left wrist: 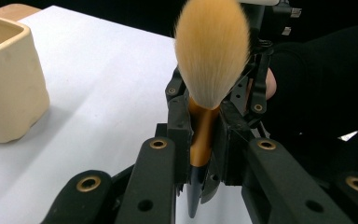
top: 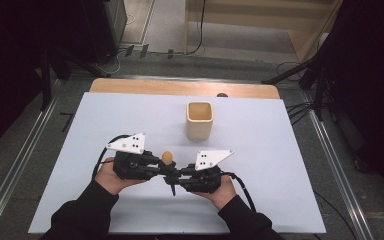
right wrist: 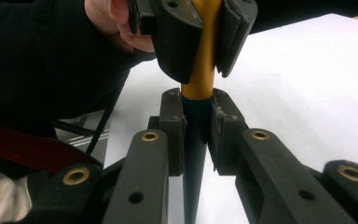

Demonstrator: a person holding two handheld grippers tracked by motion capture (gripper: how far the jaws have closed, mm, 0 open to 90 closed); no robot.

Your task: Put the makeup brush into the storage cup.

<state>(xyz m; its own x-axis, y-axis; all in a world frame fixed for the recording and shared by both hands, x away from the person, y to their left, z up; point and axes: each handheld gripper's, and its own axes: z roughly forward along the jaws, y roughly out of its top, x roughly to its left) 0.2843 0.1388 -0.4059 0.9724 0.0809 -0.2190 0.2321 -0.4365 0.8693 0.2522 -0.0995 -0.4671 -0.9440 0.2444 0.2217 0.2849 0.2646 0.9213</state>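
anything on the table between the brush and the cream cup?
Nothing visible. The brush is clamped by both tongs, left and right, and only bare white table lies between it and the cream cup.

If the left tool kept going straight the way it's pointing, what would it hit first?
Most likely the right tool: it faces the left tool head-on, both clamped on the makeup brush. The cream cup sits well off that line.

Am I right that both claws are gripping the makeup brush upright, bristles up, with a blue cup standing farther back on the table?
Not quite: the cup is cream, not blue, as the high view shows. The rest holds: the left claw and right claw both grip the makeup brush upright, bristles up.
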